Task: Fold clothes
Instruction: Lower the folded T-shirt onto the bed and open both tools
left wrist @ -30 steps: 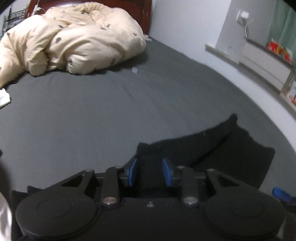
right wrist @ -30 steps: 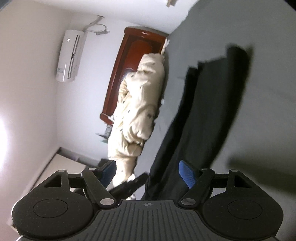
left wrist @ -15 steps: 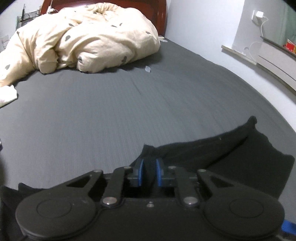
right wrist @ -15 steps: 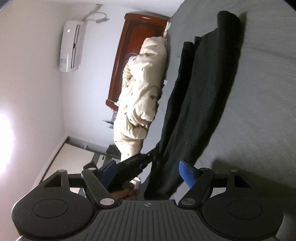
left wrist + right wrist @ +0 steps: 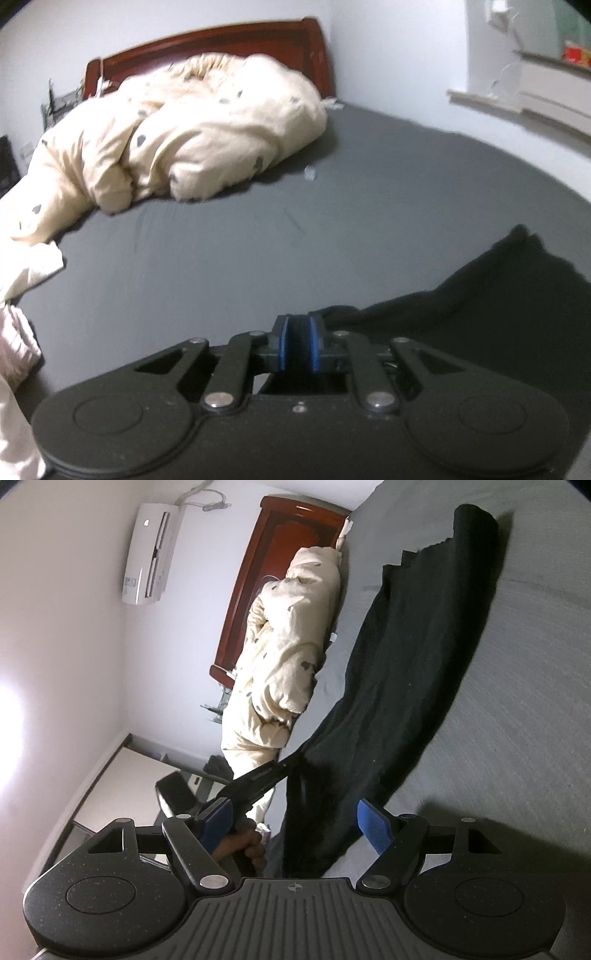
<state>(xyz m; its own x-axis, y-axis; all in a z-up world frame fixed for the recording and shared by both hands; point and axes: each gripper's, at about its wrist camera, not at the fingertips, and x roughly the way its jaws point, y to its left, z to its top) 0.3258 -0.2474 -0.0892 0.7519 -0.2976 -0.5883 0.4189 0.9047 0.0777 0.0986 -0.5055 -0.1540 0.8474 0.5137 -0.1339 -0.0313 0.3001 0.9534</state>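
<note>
Left gripper [image 5: 295, 341] pinched closed on cloth; right gripper [image 5: 297, 825] spread wide, rolled sideways.

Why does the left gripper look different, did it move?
Yes. The left gripper pinched shut on the black garment and swung toward the headboard.

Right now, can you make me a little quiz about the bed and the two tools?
1. True or false: the left tool is pinching the black garment.
2. How are the right tool's blue pads?
A) wide apart
B) pressed together
C) gripping the duvet
3. Fill in: the cream duvet is bunched up near the wooden ______.

Key: 1 true; 2 A; 3 headboard.
</note>
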